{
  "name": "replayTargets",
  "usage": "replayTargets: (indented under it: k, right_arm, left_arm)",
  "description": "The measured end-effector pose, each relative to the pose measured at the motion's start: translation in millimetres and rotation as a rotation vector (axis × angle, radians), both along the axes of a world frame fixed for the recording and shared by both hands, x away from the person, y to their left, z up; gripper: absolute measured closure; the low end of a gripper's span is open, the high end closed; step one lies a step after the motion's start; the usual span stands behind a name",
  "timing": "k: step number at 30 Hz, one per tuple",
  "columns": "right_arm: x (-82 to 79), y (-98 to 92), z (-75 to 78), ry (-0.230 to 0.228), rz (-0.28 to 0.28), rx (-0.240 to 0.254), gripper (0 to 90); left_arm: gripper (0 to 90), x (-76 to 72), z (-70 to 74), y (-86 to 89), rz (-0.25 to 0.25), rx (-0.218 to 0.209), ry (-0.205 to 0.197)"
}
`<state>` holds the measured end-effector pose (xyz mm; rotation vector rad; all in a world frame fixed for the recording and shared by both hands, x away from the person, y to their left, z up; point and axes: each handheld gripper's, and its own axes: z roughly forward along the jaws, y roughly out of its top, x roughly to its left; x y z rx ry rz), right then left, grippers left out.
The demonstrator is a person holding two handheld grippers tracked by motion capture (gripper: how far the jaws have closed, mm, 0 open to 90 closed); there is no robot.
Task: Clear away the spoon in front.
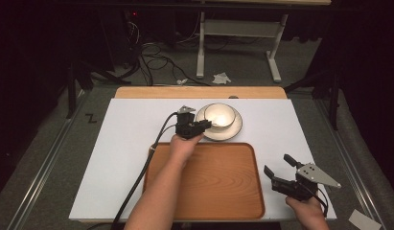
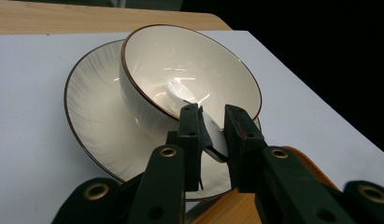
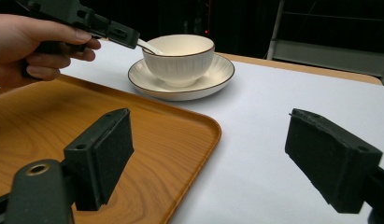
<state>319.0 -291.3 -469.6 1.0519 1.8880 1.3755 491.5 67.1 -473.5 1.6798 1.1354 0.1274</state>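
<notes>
Gripping: my left gripper point(image 2: 212, 128) was clamped on the handle of a white spoon point(image 2: 213, 133), pads on the flat sides, near the handle's end.
Spoon spot: its scoop end sat down in the bowl point(image 2: 189, 70), handle leaning out over the rim on my side. From the right gripper view you could see the handle point(image 3: 148, 46) poking out between the bowl and my left hand point(image 3: 35, 46).
Spoon feel: looked like glazed ceramic to me, so stiff, light, slick and chippy. My guess was the flat of the handle was the only sane hold, since the glaze could let it pivot between the pads if I went easy on the squeeze.
Bowl: cream with a thin brown rim, sitting centered on a matching saucer point(image 1: 235, 129) on the white worktop point(image 1: 127, 143), just past the far edge of the wooden tray point(image 1: 218, 182). Probably heavier than it looked and just as breakable. I'd have taken it by the rim wall, not the slippery curve.
Saucer: low and ribbed, hard to get under. I reckoned a rim pinch was the way.
Right gripper: my right gripper point(image 3: 208, 158) was wide open, holding nothing, hanging over the near right corner of the tray.
Worry: dragging the spoon against the bowl rim could tip or clink it.
</notes>
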Motion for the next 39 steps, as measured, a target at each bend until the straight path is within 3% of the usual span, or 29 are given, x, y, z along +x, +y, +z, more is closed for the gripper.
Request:
replayTargets:
  k: [12, 14, 28, 32, 39]
  right_arm:
    - [0.1, 0.5, -2.2, -0.001, -0.017, -0.007, 16.5]
    - [0.2, 0.7, -2.2, -0.001, -0.013, -0.006, 16.5]
    - [-0.6, 2.1, -3.3, -0.002, 0.005, -0.02, 16.6]
    - [-0.8, 2.4, -3.8, 0.004, 0.008, -0.022, 16.5]
    - [-0.8, 3.3, -5.0, 0.002, 0.014, -0.027, 16.4]
  left_arm:
    - [80.6, -0.3, -1.2, -0.3, -0.015, 0.006, -0.011]
    - [85.1, -0.4, -1.5, -0.7, -0.015, 0.005, -0.014]
    - [85.5, -0.4, -4.0, -2.2, -0.026, 0.017, -0.016]
    - [85.4, -0.9, -3.1, -2.9, -0.027, 0.01, -0.029]
    - [85.4, -3.6, -1.0, -4.6, -0.03, 0.042, -0.071]
